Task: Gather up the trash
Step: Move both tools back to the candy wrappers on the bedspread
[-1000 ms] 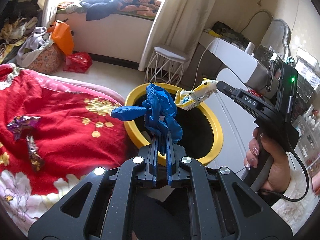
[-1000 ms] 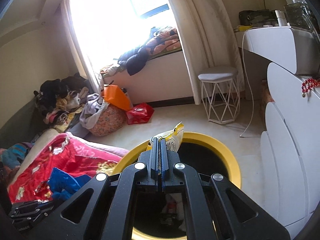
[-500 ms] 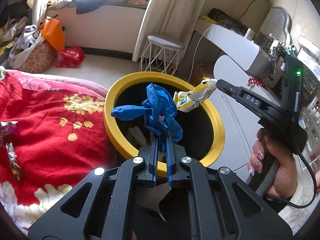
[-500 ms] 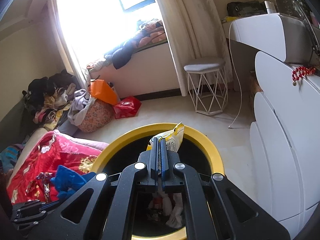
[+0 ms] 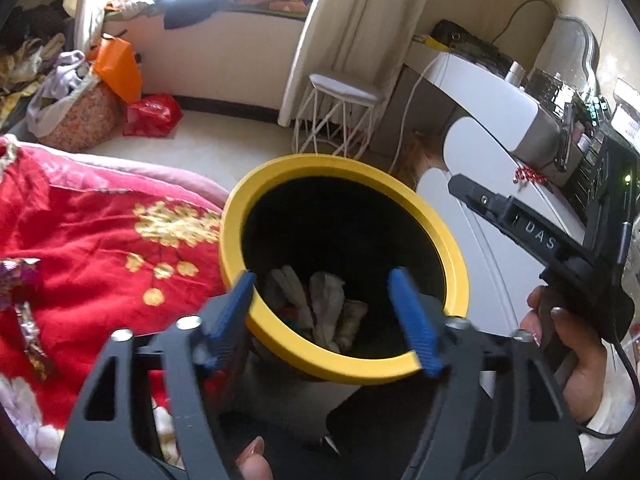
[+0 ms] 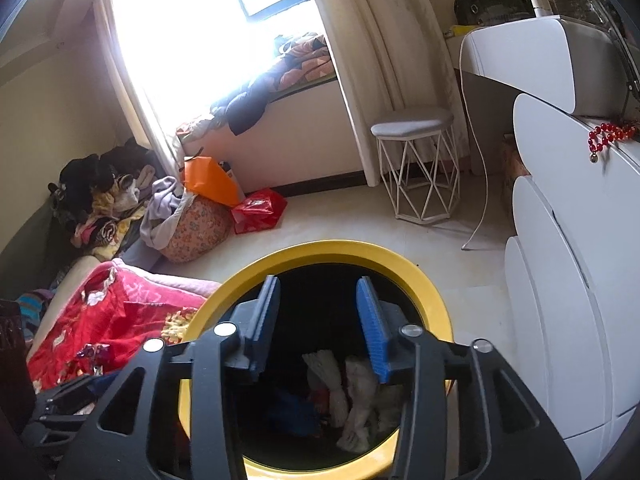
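A round bin with a yellow rim (image 5: 400,184) (image 6: 420,276) stands on the floor beside the bed. Inside lie crumpled white tissues (image 5: 326,300) (image 6: 360,388) and blue trash (image 6: 292,404). My left gripper (image 5: 324,288) is open and empty, its blue pads (image 5: 412,320) spread over the bin's near rim. My right gripper (image 6: 318,298) is open and empty above the bin mouth; its body also shows in the left wrist view (image 5: 532,232), held in a hand. Shiny purple wrappers (image 5: 20,276) lie on the red blanket (image 5: 80,240).
A white wire stool (image 6: 416,168) stands by the curtain. White drawers (image 6: 568,280) with red beads (image 6: 608,136) are right of the bin. A floral bag (image 6: 196,224), an orange bag (image 6: 212,180) and a red bag (image 6: 256,208) sit under the window.
Both grippers opened over the bin. The blue glove left my left gripper and the yellow snack wrapper left my right gripper; blue trash now lies inside the bin.
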A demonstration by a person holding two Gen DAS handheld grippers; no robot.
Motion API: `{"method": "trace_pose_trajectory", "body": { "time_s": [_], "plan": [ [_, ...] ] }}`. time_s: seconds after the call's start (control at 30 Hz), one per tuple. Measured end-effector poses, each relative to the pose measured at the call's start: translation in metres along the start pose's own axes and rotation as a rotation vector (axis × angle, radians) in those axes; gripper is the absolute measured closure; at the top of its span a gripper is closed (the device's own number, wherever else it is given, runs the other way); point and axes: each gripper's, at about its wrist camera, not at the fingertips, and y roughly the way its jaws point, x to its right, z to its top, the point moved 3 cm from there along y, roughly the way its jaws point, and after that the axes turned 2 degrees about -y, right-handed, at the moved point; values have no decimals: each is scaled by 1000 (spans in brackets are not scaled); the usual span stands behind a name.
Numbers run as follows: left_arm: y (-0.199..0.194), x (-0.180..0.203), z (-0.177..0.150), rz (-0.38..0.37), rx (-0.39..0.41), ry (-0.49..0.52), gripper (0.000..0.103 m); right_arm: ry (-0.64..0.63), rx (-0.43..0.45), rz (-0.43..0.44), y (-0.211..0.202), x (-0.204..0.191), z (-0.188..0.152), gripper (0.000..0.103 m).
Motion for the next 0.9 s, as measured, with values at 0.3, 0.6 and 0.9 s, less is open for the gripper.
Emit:
{"method": "trace_pose_trajectory", "body": {
  "time_s": [0.3,0.6,0.9],
  "plan": [
    [-32,-12,0,65,77,-4,11,-39,7,37,-5,-24,0,44],
    [-73,-45,-7,156,155,-32,11,-91,-15,88,-6,-58,-7,39],
    [-104,-83,-8,217,215,-99,11,-179,-34,172,-12,-106,-18,33]
  ]
}}
